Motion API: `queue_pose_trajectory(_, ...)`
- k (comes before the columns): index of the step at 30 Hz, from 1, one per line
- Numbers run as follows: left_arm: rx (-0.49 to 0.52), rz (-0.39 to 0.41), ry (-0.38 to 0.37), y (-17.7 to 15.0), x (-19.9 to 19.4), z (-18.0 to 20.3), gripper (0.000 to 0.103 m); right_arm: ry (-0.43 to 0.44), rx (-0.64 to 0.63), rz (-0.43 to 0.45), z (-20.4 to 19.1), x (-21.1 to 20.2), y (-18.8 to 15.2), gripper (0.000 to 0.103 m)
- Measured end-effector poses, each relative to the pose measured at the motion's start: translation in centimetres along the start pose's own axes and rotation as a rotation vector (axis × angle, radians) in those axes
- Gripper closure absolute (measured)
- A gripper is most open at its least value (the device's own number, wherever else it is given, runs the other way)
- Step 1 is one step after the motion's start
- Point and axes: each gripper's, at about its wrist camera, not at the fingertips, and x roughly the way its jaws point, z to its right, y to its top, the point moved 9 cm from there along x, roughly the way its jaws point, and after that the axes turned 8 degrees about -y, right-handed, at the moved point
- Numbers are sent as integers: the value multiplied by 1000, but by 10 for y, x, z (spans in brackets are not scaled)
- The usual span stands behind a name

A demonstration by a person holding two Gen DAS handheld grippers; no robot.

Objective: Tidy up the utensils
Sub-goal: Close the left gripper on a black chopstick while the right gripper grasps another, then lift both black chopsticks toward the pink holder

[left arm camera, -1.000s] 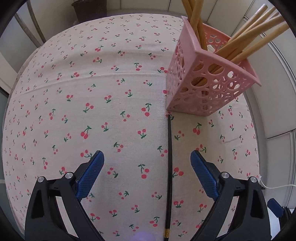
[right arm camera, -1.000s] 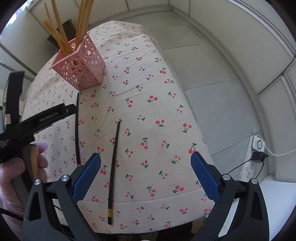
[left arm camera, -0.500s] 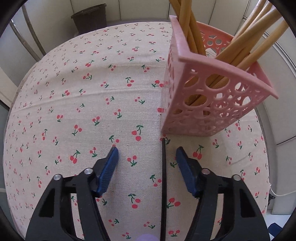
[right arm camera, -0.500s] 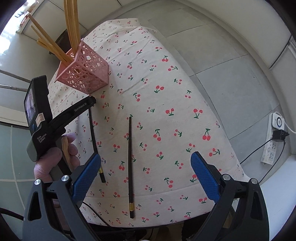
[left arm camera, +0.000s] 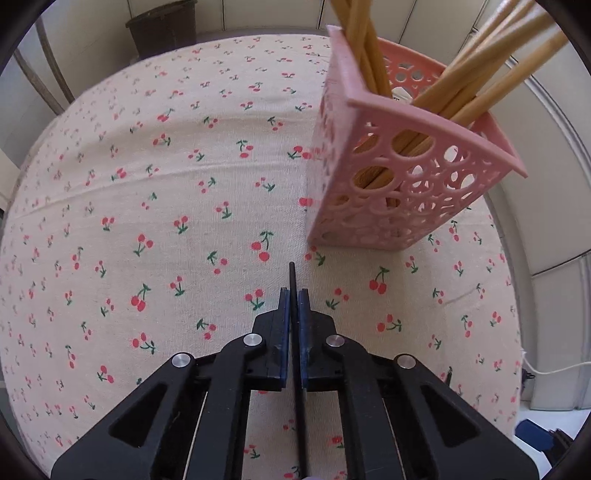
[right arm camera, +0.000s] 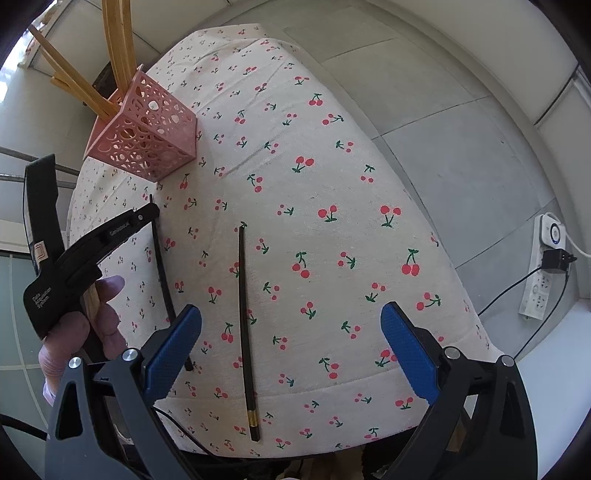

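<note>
Left gripper (left arm camera: 294, 295): fingers (left arm camera: 283, 321) pressed together on 1 black chopstick (left arm camera: 292, 275), pads flat against its shaft. The tip sticks out just past the fingertips, aimed at the pink holder; the rest of the shaft runs back between the black arms. In the right wrist view this gripper (right arm camera: 149, 211) reaches in from the left, held by a hand (right arm camera: 79, 332), and the gripped chopstick (right arm camera: 162, 269) slants down the cloth below it.

Right gripper (right arm camera: 291, 332): fingers (right arm camera: 173, 347) spread wide, nothing between the pads, poised above the bench's near edge.

Second black chopstick (right arm camera: 243, 314): lies loose on the cloth, nearly straight up the frame, gold band at its near end close to the bench edge. It sits between the right gripper's open fingers in the picture, nearer the left one, apart from the first chopstick.

Pink holder (left arm camera: 399, 192): square, perforated with round holes, stands on the bench just beyond the gripped chopstick's tip, not touching it. Several bamboo chopsticks (left arm camera: 491, 70) lean out of it.

Bench (left arm camera: 147, 229): covered by a cream cloth printed with red cherries.

Surroundings: dark bin (left arm camera: 162, 26) beyond the far edge; white power strip (right arm camera: 543, 266) with a plugged adapter on the grey tiled floor.
</note>
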Motion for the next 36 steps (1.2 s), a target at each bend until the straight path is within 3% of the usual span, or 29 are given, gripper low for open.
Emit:
queue_pose_trajectory(4, -40, -24, -50, -10, -9, -12, 100, -14, -2, -9, -1, 7, -1, 8)
queue_pose_trajectory(9, -11, 2, -28, -21, -36, -28, 100, -45, -9, -10, -7, 19, 0, 8)
queue_pose_trajectory(15, 3, 78, -32, -32, -88, -38, 99, -105, -12, 21, -18, 31, 5, 8)
queue_pose_trajectory(22, 38, 192, -31, -18, -137, -45, 99, -190, -72, 94, -46, 46, 13, 8)
queue_pose_trajectory(26, 45, 216, -25, -17, -147, -48, 99, -287, -166, 206, -66, 48, 20, 27)
queue_pose_trajectory(28, 43, 219, -27, -17, -150, -50, 99, -289, -184, 226, -75, 46, 19, 36)
queue_pose_trajectory(31, 45, 224, -24, -16, -154, -50, 99, -268, -201, 230, -85, 45, 17, 60)
queue_pose_trajectory(33, 49, 227, -22, -16, -155, -49, 99, -260, -226, 235, -93, 43, 15, 83)
queue_pose_trajectory(36, 51, 230, -20, -16, -155, -48, 99, -245, -248, 233, -100, 42, 8, 98)
